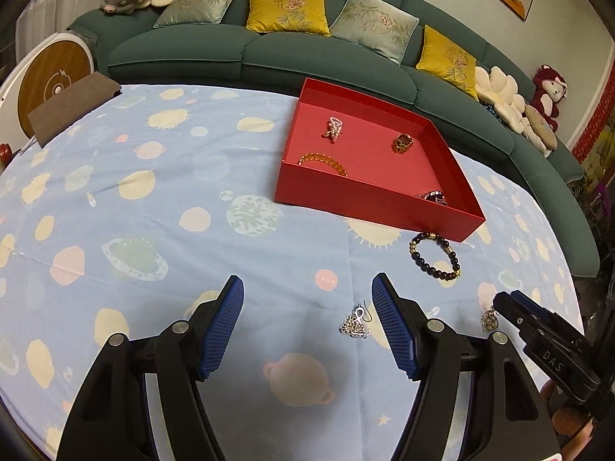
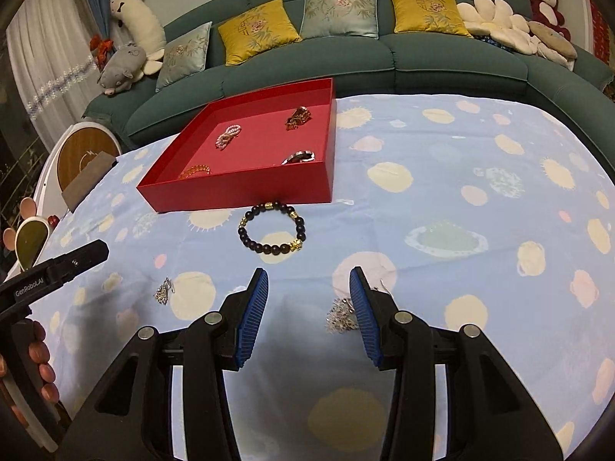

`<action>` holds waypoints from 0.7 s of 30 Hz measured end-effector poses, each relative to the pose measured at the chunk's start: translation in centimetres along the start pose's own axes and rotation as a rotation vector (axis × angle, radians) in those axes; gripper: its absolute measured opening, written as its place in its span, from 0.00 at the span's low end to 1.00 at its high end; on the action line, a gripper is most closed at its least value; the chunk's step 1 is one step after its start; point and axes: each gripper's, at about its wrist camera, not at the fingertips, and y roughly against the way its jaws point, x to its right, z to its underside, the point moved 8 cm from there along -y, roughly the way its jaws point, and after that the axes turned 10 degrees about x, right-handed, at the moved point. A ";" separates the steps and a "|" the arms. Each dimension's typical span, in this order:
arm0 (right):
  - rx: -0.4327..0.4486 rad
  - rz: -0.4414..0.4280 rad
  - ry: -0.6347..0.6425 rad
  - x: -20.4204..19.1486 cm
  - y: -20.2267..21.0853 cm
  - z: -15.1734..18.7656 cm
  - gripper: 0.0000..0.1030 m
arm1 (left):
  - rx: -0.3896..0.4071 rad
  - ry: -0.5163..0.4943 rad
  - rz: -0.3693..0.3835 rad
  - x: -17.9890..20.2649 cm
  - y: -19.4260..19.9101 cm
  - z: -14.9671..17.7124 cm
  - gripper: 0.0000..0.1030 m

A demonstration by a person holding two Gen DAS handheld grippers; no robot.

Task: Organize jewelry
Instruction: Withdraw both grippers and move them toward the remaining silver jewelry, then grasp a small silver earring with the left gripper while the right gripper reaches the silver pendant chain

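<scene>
Two silver earrings lie on the blue planet-print cloth. One earring (image 1: 355, 322) rests between the fingers of my open left gripper (image 1: 306, 280), close to its right finger. The other earring (image 2: 340, 315) sits just inside the right finger of my open right gripper (image 2: 308, 272), partly hidden by it. A dark beaded bracelet (image 1: 423, 263) (image 2: 265, 249) with gold beads lies in front of the red box (image 1: 365, 203) (image 2: 234, 192). The box holds a pink pearl piece (image 1: 334, 126), an amber bracelet (image 1: 323, 161), a red-gold piece (image 1: 403, 143) and a dark silver piece (image 1: 434, 196).
A brown pad (image 1: 73, 109) lies at the table's far left corner. Behind the table runs a green sofa (image 1: 269, 53) with cushions and plush toys. A person's fingers (image 2: 38, 357) hold the left gripper's handle. The cloth to the right of the box is bare.
</scene>
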 end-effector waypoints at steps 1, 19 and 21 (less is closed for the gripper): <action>-0.007 -0.004 0.006 -0.3 -0.6 -0.1 0.41 | -0.001 0.001 -0.003 -0.2 0.0 0.0 0.65; -0.011 0.041 -0.072 3.3 0.4 0.2 0.41 | -0.119 -0.090 0.045 3.5 -3.7 4.5 0.62; -0.007 0.044 -0.071 3.7 0.6 0.1 0.41 | -0.105 -0.111 0.035 3.8 -4.1 4.8 0.56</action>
